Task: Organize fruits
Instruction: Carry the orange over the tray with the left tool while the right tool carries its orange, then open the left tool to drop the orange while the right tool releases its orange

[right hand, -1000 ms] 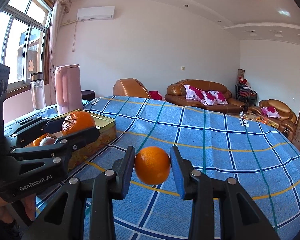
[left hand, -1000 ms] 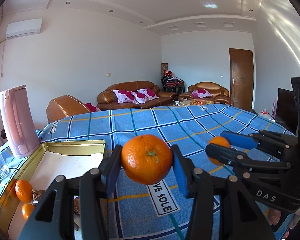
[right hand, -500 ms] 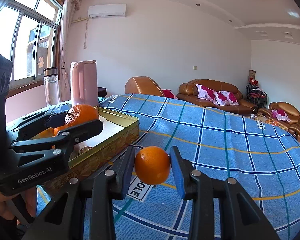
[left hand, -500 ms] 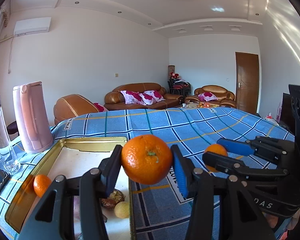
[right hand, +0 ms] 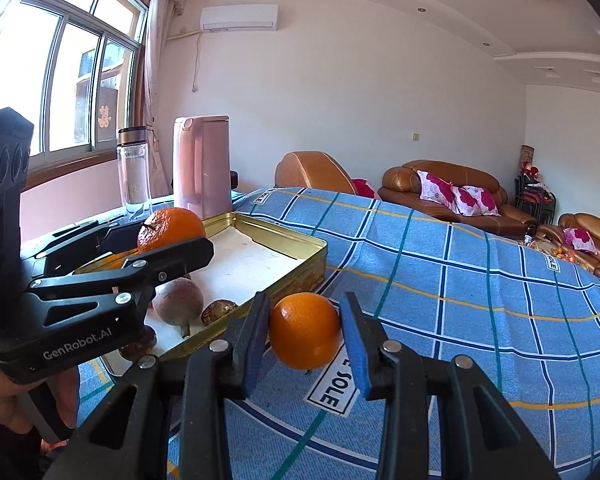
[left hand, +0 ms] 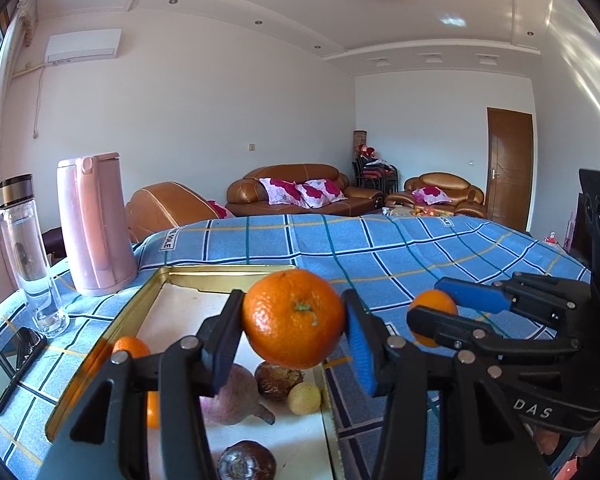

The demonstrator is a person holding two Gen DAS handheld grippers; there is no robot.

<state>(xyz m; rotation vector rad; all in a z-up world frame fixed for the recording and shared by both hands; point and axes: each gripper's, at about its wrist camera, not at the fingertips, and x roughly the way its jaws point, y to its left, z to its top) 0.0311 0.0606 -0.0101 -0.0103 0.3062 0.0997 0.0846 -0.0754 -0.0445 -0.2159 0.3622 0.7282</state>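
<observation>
Oranges (left hand: 294,318) above tin's rim (left hand: 220,270)

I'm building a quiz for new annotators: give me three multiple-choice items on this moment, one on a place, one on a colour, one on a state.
1. Where is the left hand-held gripper's orange?
A. Above the gold tin
B. On the sofa
C. Beside the phone

2. What colour is the kettle?
A. Green
B. Pink
C. Black

3. What is the right hand-held gripper doing?
A. Open and empty
B. Shut on an orange
C. Holding the bottle

Answers:
1 A: the left hand-held gripper holds its large orange over the gold tin, where other fruit lies.
2 B: the kettle beside the clear bottle is pink.
3 B: the right hand-held gripper has both pads pressed on a smaller orange, clear of the blue checked cloth.
</observation>
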